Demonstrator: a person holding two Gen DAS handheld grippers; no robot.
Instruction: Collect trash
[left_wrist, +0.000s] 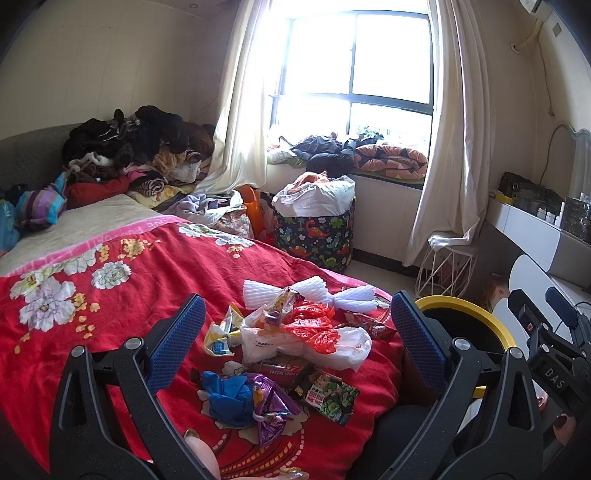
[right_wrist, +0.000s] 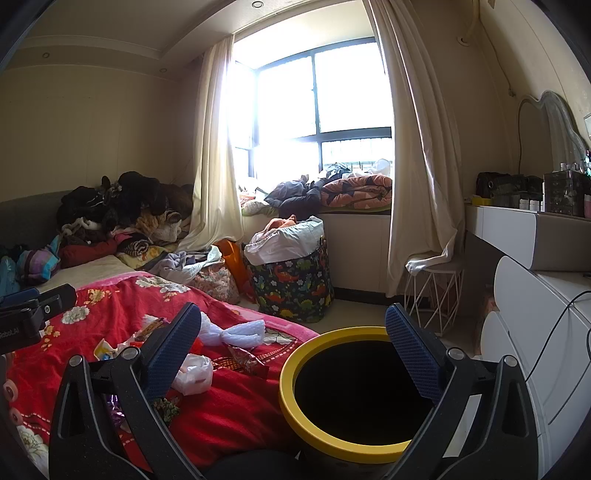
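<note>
Trash lies in a pile on the red floral bedspread (left_wrist: 110, 295): white foam wrap (left_wrist: 306, 295), a white plastic bag (left_wrist: 306, 343) with red plastic (left_wrist: 314, 325) on it, a green snack packet (left_wrist: 325, 397), a blue glove (left_wrist: 229, 395), a purple wrapper (left_wrist: 271, 410) and a small yellow-blue wrapper (left_wrist: 219, 332). My left gripper (left_wrist: 295, 321) hangs open above the pile, nothing between its blue pads. Beside the bed stands a yellow-rimmed bin (right_wrist: 351, 395) with a dark inside. My right gripper (right_wrist: 293, 332) is open over the bed edge and bin, holding nothing.
A dinosaur-print basket (right_wrist: 291, 284) stuffed with laundry stands below the window. Clothes (left_wrist: 136, 147) are heaped at the head of the bed. A white wire stool (right_wrist: 432, 295) and white drawers (right_wrist: 535, 332) line the right side.
</note>
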